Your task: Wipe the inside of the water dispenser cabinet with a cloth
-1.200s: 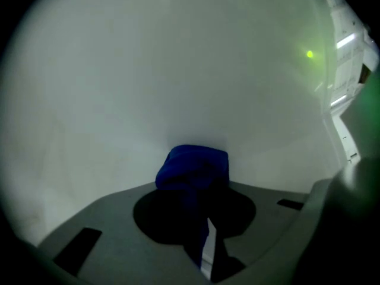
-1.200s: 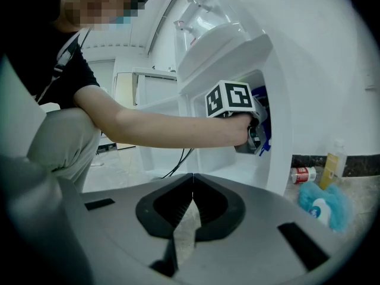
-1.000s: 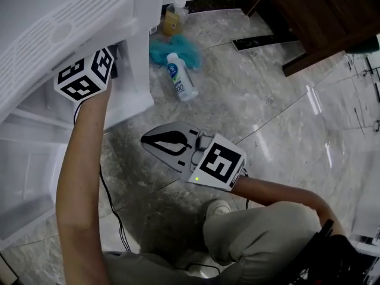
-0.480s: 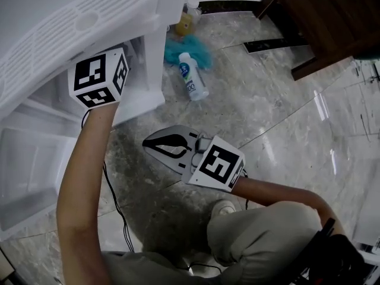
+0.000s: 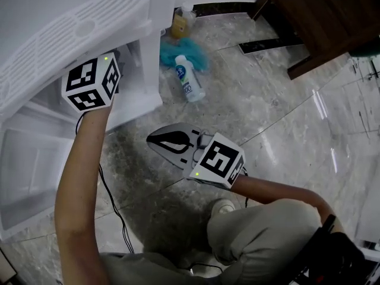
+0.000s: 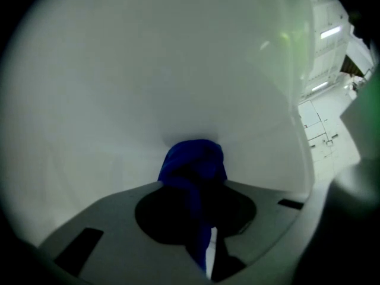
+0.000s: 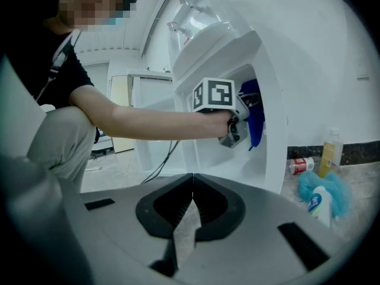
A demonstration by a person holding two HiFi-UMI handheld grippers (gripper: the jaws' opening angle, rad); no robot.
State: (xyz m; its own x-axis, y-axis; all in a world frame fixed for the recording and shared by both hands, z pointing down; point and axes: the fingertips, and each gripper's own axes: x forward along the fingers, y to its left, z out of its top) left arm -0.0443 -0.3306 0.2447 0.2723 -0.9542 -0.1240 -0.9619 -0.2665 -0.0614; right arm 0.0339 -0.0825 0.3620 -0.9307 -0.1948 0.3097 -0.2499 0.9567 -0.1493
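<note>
The white water dispenser [image 5: 71, 28] stands at the left with its lower cabinet open. My left gripper [image 7: 240, 126] reaches level into that cabinet, and only its marker cube [image 5: 89, 83] shows in the head view. It is shut on a blue cloth [image 6: 193, 162], which is bunched between the jaws and pressed against the white inner wall [image 6: 178, 70]. The cloth [image 7: 254, 120] also hangs blue at the cabinet opening in the right gripper view. My right gripper [image 5: 151, 140] hovers over the floor in front of the dispenser, shut and empty [image 7: 192, 190].
On the marble floor right of the dispenser lie a white bottle [image 5: 185, 79], a teal fluffy cloth [image 5: 178, 49], a yellow bottle [image 5: 180, 21] and a red can [image 7: 301, 165]. Dark wooden furniture [image 5: 320, 16] stands at the top right. A black cable [image 5: 113, 200] trails under my left arm.
My left gripper has rolled a little at the cabinet opening with the cloth still in it. The right gripper has stayed where it was, still shut.
</note>
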